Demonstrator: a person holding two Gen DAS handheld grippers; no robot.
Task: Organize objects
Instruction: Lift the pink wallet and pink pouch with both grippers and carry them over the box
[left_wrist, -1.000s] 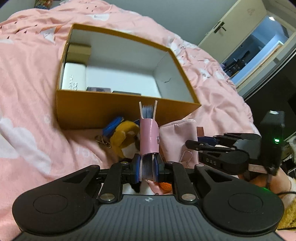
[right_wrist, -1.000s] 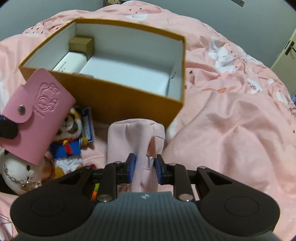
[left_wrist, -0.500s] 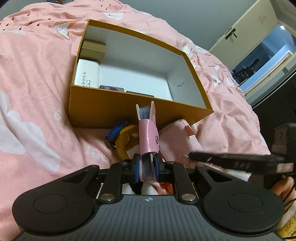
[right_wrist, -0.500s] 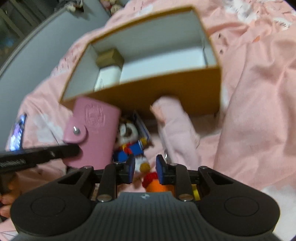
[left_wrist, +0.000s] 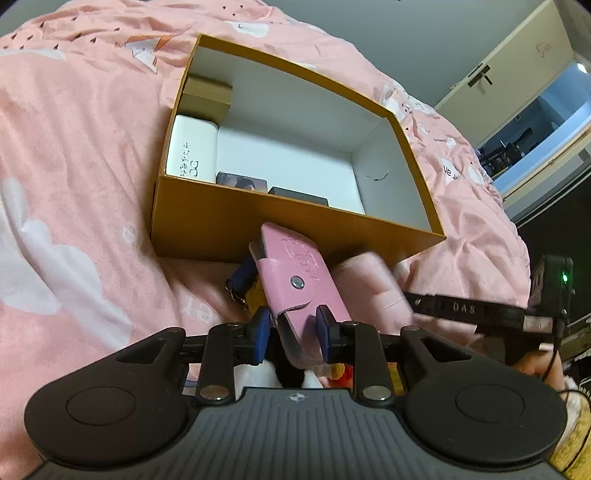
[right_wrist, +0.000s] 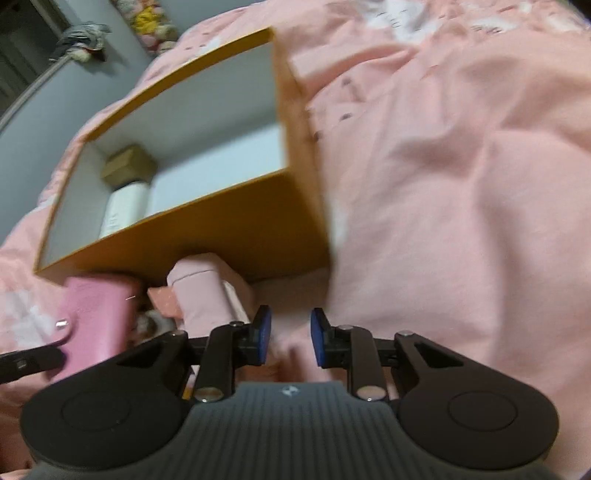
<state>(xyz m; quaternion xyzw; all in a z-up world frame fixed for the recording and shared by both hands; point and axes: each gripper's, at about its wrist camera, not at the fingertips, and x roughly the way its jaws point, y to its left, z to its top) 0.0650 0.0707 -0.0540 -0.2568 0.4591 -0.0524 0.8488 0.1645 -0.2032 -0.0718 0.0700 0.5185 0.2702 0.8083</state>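
The sorting is looking partly done. The orange box (left_wrist: 236, 225), sitting in the upper middle of the left wrist view, is already holding 4 things along its left and near walls: 1 brown carton (left_wrist: 207, 98), 1 white case (left_wrist: 190, 146), 1 photo card (left_wrist: 242, 181) and 1 dark flat item (left_wrist: 297, 195). Most of its white floor is lying bare.

Outside it, below its near wall, at least 3 things are waiting: 1 pink card holder (left_wrist: 299, 280), 1 pink pouch (right_wrist: 205, 295) and a plush keychain (left_wrist: 247, 280), mostly hidden.

The left gripper (left_wrist: 291, 330) has just been opening its jaws; the card holder is tilting between the spread pads, apparently no longer pinched. The right gripper (right_wrist: 288, 341) is standing slightly spread with nothing between its pads, just right of the pouch.
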